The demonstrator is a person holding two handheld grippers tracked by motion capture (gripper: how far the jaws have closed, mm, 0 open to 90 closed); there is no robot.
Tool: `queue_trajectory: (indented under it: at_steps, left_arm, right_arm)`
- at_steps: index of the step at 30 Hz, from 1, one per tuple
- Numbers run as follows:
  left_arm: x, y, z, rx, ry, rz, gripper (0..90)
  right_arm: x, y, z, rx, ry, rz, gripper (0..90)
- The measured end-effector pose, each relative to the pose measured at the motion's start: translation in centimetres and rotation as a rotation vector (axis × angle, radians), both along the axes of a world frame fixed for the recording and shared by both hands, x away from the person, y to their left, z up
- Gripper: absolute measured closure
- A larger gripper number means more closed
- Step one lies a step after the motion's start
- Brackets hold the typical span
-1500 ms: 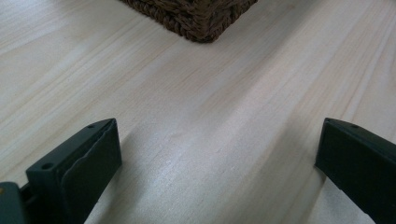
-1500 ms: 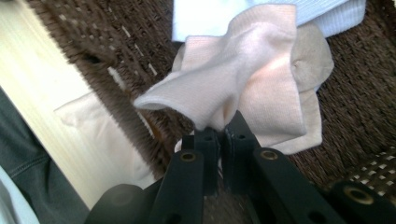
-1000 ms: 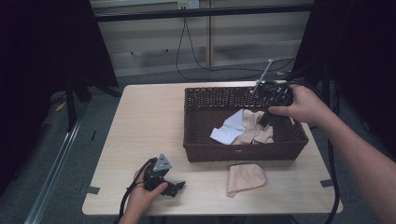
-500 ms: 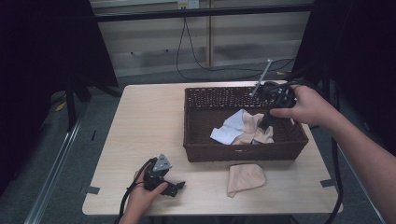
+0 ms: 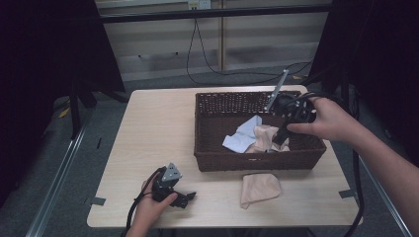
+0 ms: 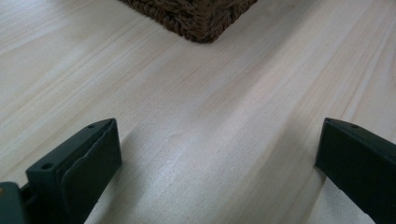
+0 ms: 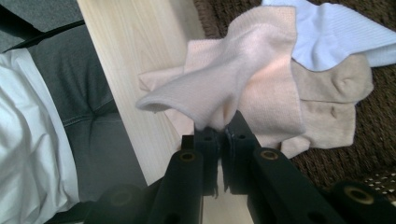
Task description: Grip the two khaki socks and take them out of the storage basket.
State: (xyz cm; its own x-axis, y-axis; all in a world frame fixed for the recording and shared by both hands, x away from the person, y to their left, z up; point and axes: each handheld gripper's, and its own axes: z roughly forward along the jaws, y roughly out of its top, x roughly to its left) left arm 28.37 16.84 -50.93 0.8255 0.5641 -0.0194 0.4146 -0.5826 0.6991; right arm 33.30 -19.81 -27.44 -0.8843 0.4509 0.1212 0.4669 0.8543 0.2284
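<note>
Sitting on the table [image 5: 148, 128], the basket [image 5: 257, 158] takes up the right half, woven dark brown, with its near wall close to the front edge. Inside it lie a white sock [image 5: 242, 136] and a tan sock [image 7: 336, 98], overlapping in a heap. Another sock [image 5: 259, 187] lies flat on the table just in front of the basket, apart from it.

Your right gripper [image 5: 276, 140] reaches down into the basket from the right side; in the right gripper view its jaws are pressed together, pinching a pink sock [image 7: 233, 79] by a fold, and the sock is bunched up above the heap, draped over the tan one.

Your left gripper [image 5: 185, 197] rests low at the front left of the table, well apart from the basket, jaws spread wide with bare wood between them.
</note>
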Motion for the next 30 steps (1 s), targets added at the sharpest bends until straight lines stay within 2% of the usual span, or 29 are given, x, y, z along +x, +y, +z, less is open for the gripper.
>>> queue_trajectory:
  at_steps: [3, 11, 16, 17, 22, 30]
  left_arm:
    - [0.0, 0.0, 0.1, 0.008, 0.0, 0.002, 0.0]
    - [0.0, 0.0, 0.0, -0.005, 0.001, -0.002, 0.0]
    - [0.0, 0.0, 0.0, -0.003, -0.003, 0.003, 0.0]
    - [0.0, 0.0, 0.0, -0.006, -0.004, 0.002, 0.0]
    - [0.0, 0.0, 0.0, -0.002, -0.004, 0.001, 0.0]
    - [0.0, 0.0, 0.0, -0.005, 0.001, 0.003, 0.0]
  right_arm:
    - [-0.4, 0.0, -0.2, 0.003, 0.002, 0.012, 85.9]
    - [-1.2, 0.2, -0.9, 0.014, 0.011, 0.036, 85.7]
    - [-1.5, 0.5, -2.0, 0.023, 0.019, 0.042, 85.7]
    - [-1.7, 0.7, -2.6, 0.026, 0.025, 0.051, 85.6]
    - [-2.2, 1.4, -4.1, 0.025, 0.032, 0.082, 85.6]
    - [-2.6, 2.3, -5.8, 0.022, 0.044, 0.102, 85.1]
